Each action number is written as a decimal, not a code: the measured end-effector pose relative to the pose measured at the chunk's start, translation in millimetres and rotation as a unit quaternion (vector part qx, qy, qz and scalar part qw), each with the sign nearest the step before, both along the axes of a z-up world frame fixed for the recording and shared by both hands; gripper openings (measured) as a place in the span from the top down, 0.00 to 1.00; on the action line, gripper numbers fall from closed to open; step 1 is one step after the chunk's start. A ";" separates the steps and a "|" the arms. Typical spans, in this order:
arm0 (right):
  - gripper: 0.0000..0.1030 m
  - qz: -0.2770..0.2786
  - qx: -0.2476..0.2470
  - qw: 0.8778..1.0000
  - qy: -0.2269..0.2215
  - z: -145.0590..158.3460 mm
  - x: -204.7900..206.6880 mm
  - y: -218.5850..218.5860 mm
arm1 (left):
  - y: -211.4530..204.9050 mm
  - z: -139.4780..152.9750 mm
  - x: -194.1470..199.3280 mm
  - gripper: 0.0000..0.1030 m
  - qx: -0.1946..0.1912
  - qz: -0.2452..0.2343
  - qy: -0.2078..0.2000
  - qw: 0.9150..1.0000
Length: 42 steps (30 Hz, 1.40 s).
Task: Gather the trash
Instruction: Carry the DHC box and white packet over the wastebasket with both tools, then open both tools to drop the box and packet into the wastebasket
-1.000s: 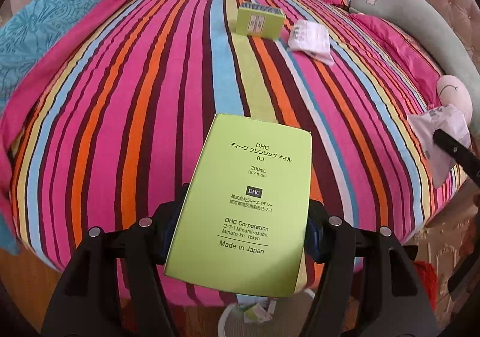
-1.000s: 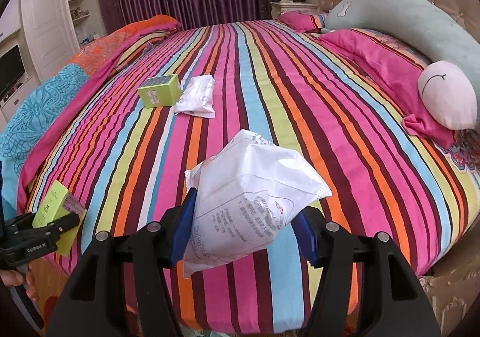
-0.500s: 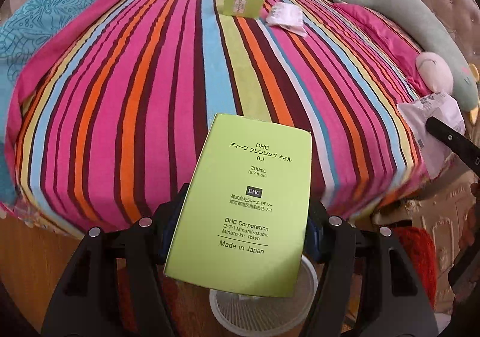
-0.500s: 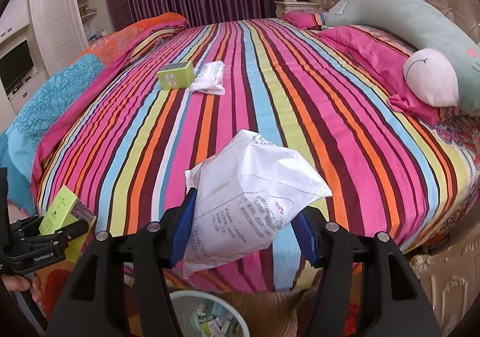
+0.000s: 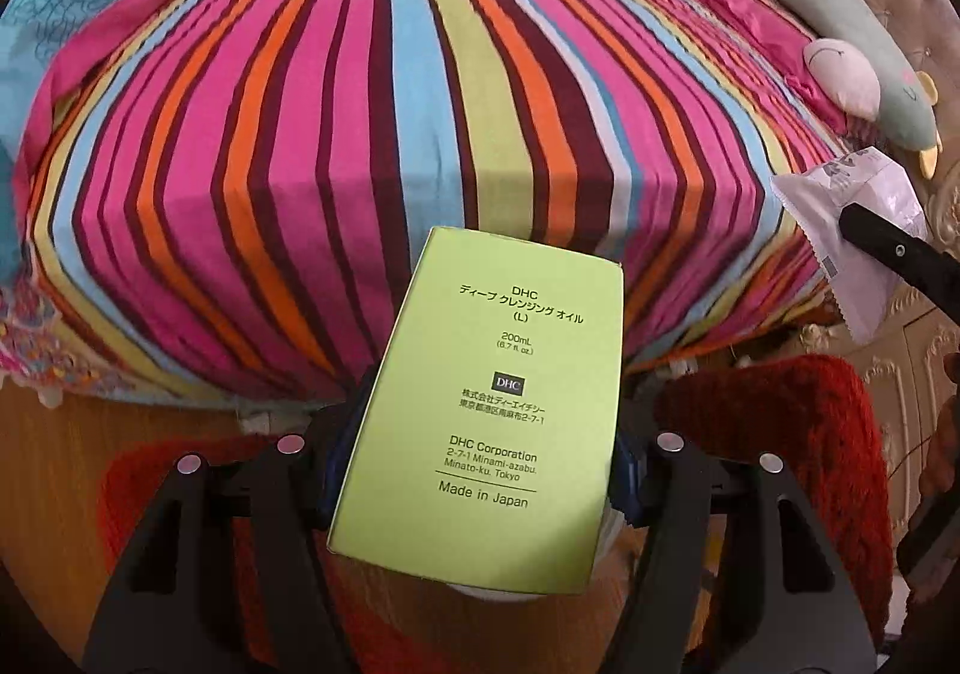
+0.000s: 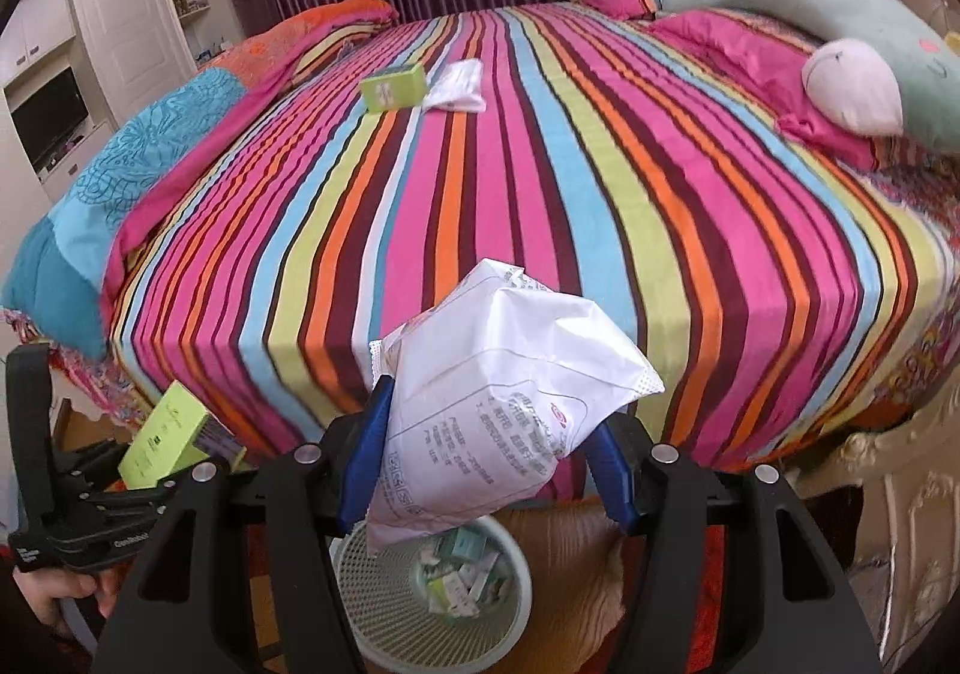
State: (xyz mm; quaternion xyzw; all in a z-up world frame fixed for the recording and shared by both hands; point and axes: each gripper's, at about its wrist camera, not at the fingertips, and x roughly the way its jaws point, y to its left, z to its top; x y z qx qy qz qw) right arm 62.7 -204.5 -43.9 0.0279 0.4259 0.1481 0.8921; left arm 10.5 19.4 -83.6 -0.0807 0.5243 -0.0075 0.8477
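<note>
Left: I am holding the green carton (image 5: 486, 410) in the left gripper (image 5: 480, 482), its jaws closing on the carton's two long side walls near the lower end. It is standing clear of the striped bed (image 5: 360, 122), over the floor at the bed's foot. I am judging it light, stiff and likely hollow; hard squeezing would crease the walls, so the narrow edges are the right place to hold.

Right: I am carrying the white packet (image 6: 498, 410) in the right gripper (image 6: 486, 470), the blue-padded jaws pinching its lower half from both sides. It is hanging just above the white mesh wastebasket (image 6: 384, 614), which is already holding small cartons. I am reading it as soft, crinkly and somewhat slippery film; gripping the full body rather than a sealed edge looks safer.

Far field: a smaller green box (image 6: 393, 86) and a clear wrapper (image 6: 459, 86) are lying side by side on the bed, not yet collected.
</note>
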 end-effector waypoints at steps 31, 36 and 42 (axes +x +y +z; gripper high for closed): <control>0.45 0.029 0.023 0.971 0.237 -112.1 -41.7 24.9 | -17.3 -94.7 -30.1 0.39 -0.068 0.007 0.152 0.986; 0.45 0.022 0.035 0.958 0.285 -131.9 -37.3 22.6 | -18.4 -115.4 -26.1 0.39 -0.085 0.009 0.192 0.978; 0.45 0.017 0.026 0.944 0.328 -151.5 -34.8 27.2 | -10.7 -136.4 -23.5 0.39 -0.107 0.030 0.232 0.966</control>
